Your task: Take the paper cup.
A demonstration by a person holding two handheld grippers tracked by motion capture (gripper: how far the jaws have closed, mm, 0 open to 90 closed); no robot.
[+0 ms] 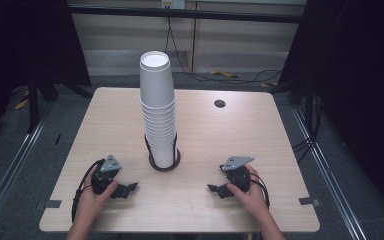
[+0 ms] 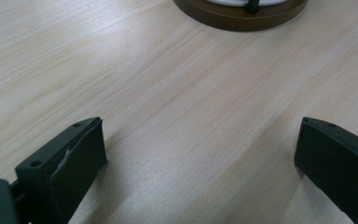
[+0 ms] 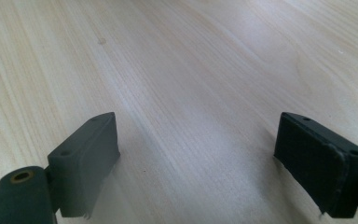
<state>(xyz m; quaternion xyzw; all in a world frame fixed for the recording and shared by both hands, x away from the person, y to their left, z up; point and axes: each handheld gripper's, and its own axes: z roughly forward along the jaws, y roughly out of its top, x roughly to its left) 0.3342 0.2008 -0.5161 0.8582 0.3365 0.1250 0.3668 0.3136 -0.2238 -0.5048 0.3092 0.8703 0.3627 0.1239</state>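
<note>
One tall stack of white paper cups [image 1: 158, 110] stands upside down in one round dark holder [image 1: 164, 162] near the middle of the tabletop [image 1: 215, 135], too tightly nested to count. Two hand-held grippers rest on the near part of the tabletop: the left hand-held gripper [image 1: 130, 188] and the right hand-held gripper [image 1: 215, 189], one either side of the stack. Both have their jaws spread wide apart over bare wood, gripping nothing, tips pointing inward toward each other.

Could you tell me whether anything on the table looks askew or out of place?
Nothing is spilled or damaged. The stack of white cups leans slightly left in its holder. Both the left gripper and right gripper rest open on the table.
</note>
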